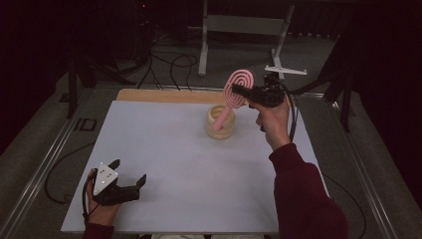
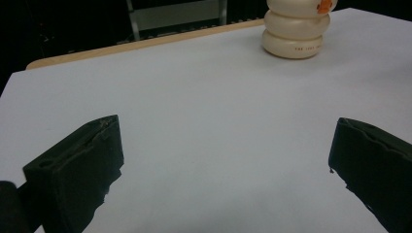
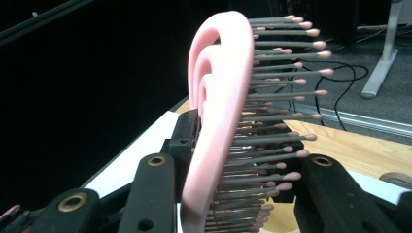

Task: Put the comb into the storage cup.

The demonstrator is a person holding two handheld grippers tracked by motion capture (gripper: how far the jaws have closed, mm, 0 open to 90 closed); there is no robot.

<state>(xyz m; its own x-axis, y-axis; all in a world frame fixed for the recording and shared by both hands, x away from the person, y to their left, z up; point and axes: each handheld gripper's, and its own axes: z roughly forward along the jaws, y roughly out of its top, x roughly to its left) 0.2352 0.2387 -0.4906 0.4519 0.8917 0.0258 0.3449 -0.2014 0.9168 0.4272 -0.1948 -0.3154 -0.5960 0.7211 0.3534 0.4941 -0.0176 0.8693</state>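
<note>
Right gripper (image 1: 238, 91) raised above far side of table, jaws clamped on the head of a pink hairbrush (image 1: 238, 85); brush tilted, its handle end down inside the cream ribbed cup (image 1: 221, 122). In right gripper view the brush (image 3: 221, 111) stands edge-on between the jaws, grey bristles with pink tips pointing right. Left gripper (image 1: 130, 179) rests low near front-left corner of white table (image 1: 164, 149), jaws wide apart, holding nothing, well apart from cup (image 2: 295, 34)
</note>
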